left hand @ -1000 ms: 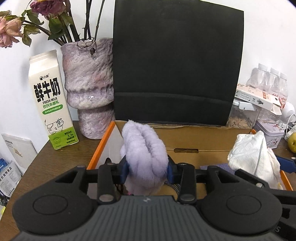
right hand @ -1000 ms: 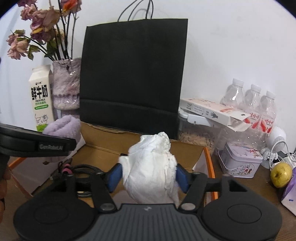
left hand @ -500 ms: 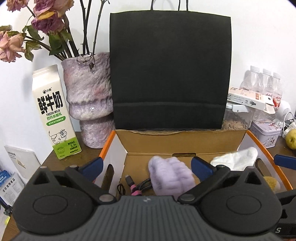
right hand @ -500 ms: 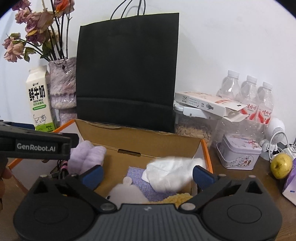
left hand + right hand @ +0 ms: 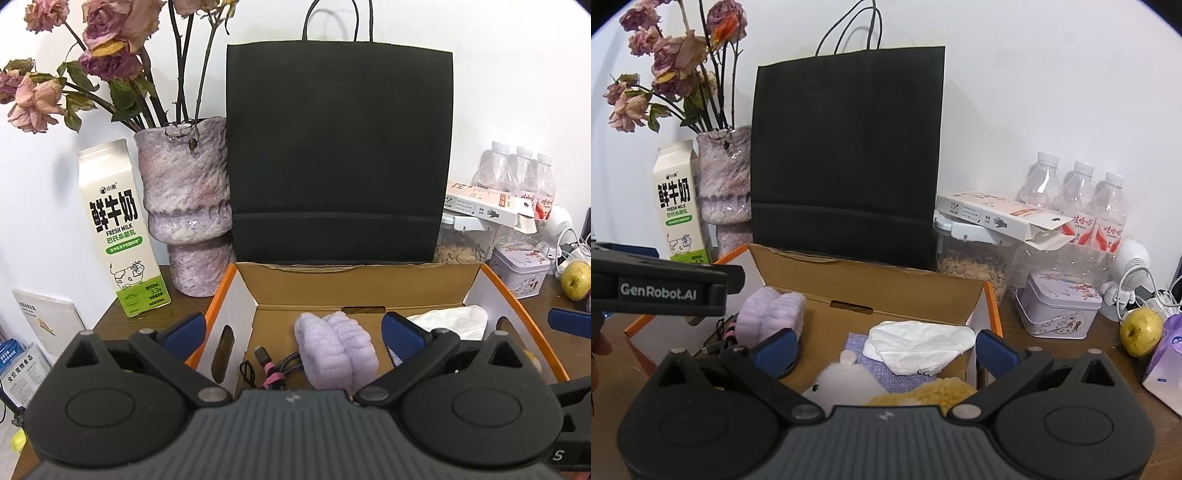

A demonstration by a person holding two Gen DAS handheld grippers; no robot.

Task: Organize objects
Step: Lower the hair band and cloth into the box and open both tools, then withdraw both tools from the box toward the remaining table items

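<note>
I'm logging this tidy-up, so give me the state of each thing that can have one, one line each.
left gripper: open, empty
right gripper: open, empty
cardboard box: open, flaps up
purple fluffy cloth: lying in the box
white cloth: lying crumpled in the box
black paper bag: upright
milk carton: upright, closed
small flat carton: end flap open

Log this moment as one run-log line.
left gripper: open, empty | right gripper: open, empty | purple fluffy cloth: in cardboard box | white cloth: in box
</note>
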